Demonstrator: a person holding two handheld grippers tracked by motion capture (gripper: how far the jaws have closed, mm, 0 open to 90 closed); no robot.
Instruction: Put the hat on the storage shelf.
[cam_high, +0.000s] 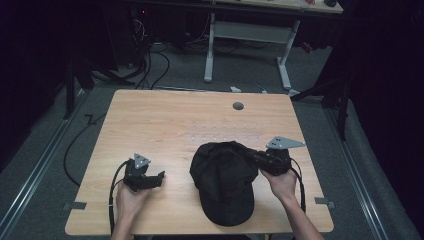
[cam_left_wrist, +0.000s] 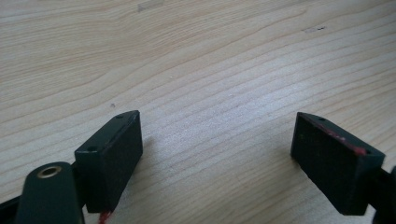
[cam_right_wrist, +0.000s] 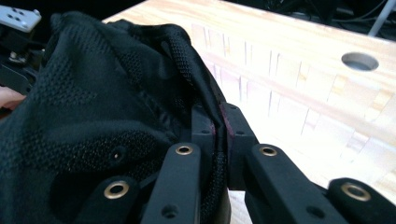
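A black cap (cam_high: 225, 180) lies on the wooden table (cam_high: 165, 125), its brim toward the near edge. My right gripper (cam_high: 252, 156) is shut on the cap's rear rim at its right side. In the right gripper view the two jaws pinch the black mesh edge of the cap (cam_right_wrist: 107, 107), with the right gripper (cam_right_wrist: 218, 126) closed tight on the fabric. My left gripper (cam_high: 159, 176) rests on the table to the left of the cap, apart from it. The left gripper (cam_left_wrist: 217, 149) stands open in its own view, with bare wood between its pads (cam_left_wrist: 112, 158).
A round grey cable hole (cam_high: 238, 106) sits near the table's far edge. Beyond the table stand a white desk frame (cam_high: 247, 35) and loose cables (cam_high: 150, 60) on the floor. The person's hands (cam_high: 131, 197) come in from the near edge.
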